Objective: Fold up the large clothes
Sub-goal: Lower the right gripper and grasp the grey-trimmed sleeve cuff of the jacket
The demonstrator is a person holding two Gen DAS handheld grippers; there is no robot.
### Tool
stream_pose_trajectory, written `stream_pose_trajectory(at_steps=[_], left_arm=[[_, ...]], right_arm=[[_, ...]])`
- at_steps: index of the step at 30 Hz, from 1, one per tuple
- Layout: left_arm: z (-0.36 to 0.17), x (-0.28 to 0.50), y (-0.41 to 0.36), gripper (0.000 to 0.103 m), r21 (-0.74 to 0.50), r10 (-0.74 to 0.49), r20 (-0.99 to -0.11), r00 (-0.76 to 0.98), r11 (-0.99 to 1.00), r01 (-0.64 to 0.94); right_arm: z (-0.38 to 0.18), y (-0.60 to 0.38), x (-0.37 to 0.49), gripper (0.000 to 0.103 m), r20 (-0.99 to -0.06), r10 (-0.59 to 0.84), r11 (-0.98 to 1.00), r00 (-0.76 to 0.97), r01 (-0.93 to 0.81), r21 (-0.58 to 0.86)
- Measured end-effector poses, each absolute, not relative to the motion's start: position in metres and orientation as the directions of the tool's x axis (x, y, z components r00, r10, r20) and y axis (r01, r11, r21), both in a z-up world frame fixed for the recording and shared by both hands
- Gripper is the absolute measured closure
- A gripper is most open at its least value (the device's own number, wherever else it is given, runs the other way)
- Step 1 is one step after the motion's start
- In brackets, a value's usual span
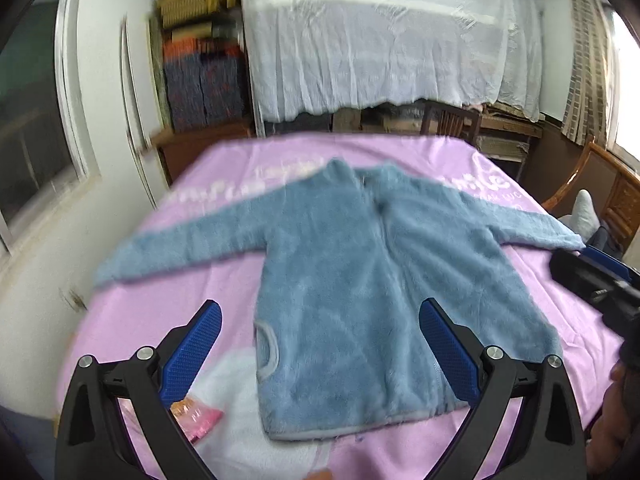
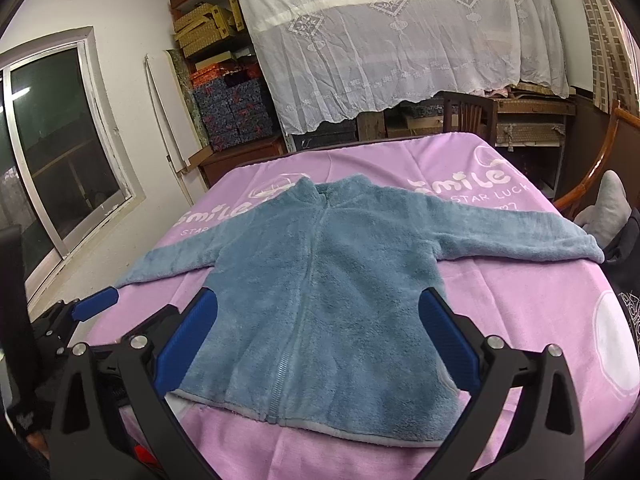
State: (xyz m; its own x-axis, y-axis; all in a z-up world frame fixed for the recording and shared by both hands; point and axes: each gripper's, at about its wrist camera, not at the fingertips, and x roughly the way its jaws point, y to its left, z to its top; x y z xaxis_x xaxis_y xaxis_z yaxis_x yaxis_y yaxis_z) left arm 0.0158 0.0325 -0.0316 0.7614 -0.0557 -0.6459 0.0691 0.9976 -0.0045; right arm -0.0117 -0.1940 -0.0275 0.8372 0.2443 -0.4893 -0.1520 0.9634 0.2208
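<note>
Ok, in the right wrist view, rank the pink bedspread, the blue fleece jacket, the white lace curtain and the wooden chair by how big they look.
1. Pink bedspread, largest.
2-3. Blue fleece jacket and white lace curtain: similar; the jacket is nearer the camera, so unsure.
4. Wooden chair, smallest and partly hidden.

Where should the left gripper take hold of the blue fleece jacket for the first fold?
Probably the cuff end of the jacket's left-side sleeve, approached from the bed's left edge: it lies flat, spread outward, nearest the open left gripper.
</note>
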Motion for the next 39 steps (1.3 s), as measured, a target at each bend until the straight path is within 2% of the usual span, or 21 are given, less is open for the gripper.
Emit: stream_pose_trajectory(at_steps=[5, 8, 10, 14, 15, 16, 19, 21, 23, 26, 29, 30, 31, 32, 33, 34, 36, 39], left_arm=[[-0.074, 0.038, 0.085, 0.004, -0.199, -0.160, -0.767, 0.622, 0.980, 0.007], [-0.097, 0.045, 0.108, 0.005, -0.290, -0.225, -0.799, 0.557, 0.956, -0.030], [-0.105, 0.047, 0.111, 0.007, -0.308, -0.248, -0.802, 0.544, 0.951, -0.021], [-0.108, 0.048, 0.100, 0.014, -0.256, -0.230, -0.803, 0.550, 0.966, 0.032], [-0.110, 0.050, 0.098, 0.020, -0.271, -0.254, -0.804, 0.538, 0.961, 0.048], [-0.114, 0.051, 0.097, 0.033, -0.286, -0.272, -0.810, 0.520, 0.957, 0.056], [-0.116, 0.053, 0.093, 0.053, -0.253, -0.245, -0.817, 0.522, 0.966, 0.056], [-0.116, 0.051, 0.090, 0.058, -0.264, -0.265, -0.814, 0.517, 0.962, 0.078], [-0.117, 0.052, 0.087, 0.058, -0.277, -0.285, -0.814, 0.506, 0.956, 0.092], [-0.119, 0.052, 0.081, 0.058, -0.236, -0.255, -0.814, 0.522, 0.966, 0.105], [-0.119, 0.050, 0.081, 0.059, -0.235, -0.256, -0.810, 0.528, 0.966, 0.107], [-0.119, 0.049, 0.083, 0.072, -0.232, -0.251, -0.808, 0.533, 0.967, 0.103], [-0.119, 0.048, 0.085, 0.091, -0.243, -0.264, -0.806, 0.531, 0.964, 0.109], [-0.119, 0.047, 0.087, 0.091, -0.259, -0.280, -0.801, 0.529, 0.959, 0.115], [-0.118, 0.045, 0.091, 0.092, -0.266, -0.281, -0.795, 0.538, 0.958, 0.107], [-0.116, 0.043, 0.094, 0.093, -0.265, -0.273, -0.791, 0.547, 0.960, 0.096], [-0.110, 0.037, 0.099, 0.093, -0.269, -0.271, -0.783, 0.560, 0.959, 0.088], [-0.109, 0.032, 0.099, 0.093, -0.258, -0.271, -0.791, 0.548, 0.961, 0.103]], right_arm=[[-0.051, -0.228, -0.008, 0.005, -0.535, 0.214, 0.961, 0.818, -0.079, 0.264], [-0.070, -0.250, -0.007, 0.005, -0.574, 0.216, 0.950, 0.790, -0.035, 0.309], [-0.085, -0.262, -0.006, 0.005, -0.610, 0.231, 0.941, 0.758, -0.014, 0.338], [-0.111, -0.281, -0.003, 0.005, -0.651, 0.266, 0.916, 0.711, 0.023, 0.400], [-0.111, -0.284, -0.006, 0.005, -0.686, 0.253, 0.923, 0.683, 0.043, 0.383], [-0.114, -0.287, -0.007, 0.005, -0.696, 0.265, 0.915, 0.668, 0.053, 0.399], [-0.118, -0.291, -0.006, 0.005, -0.682, 0.321, 0.888, 0.657, 0.042, 0.458], [-0.122, -0.290, -0.006, 0.005, -0.673, 0.320, 0.889, 0.667, 0.034, 0.457], [-0.123, -0.288, -0.009, 0.005, -0.683, 0.303, 0.902, 0.665, 0.030, 0.430], [-0.128, -0.287, -0.013, 0.008, -0.691, 0.305, 0.907, 0.655, 0.022, 0.421], [-0.130, -0.283, -0.012, 0.021, -0.695, 0.324, 0.905, 0.642, 0.003, 0.425], [-0.131, -0.280, -0.011, 0.028, -0.695, 0.328, 0.906, 0.640, -0.005, 0.423], [-0.131, -0.277, -0.011, 0.042, -0.697, 0.333, 0.908, 0.635, -0.018, 0.418], [-0.133, -0.273, -0.010, 0.051, -0.699, 0.337, 0.911, 0.630, -0.030, 0.412], [-0.134, -0.268, -0.009, 0.071, -0.706, 0.338, 0.915, 0.622, -0.043, 0.400], [-0.134, -0.266, -0.009, 0.080, -0.708, 0.328, 0.921, 0.625, -0.046, 0.386], [-0.130, -0.267, -0.013, 0.084, -0.693, 0.331, 0.920, 0.641, -0.057, 0.387], [-0.124, -0.270, -0.019, 0.085, -0.690, 0.327, 0.927, 0.645, -0.075, 0.368]])
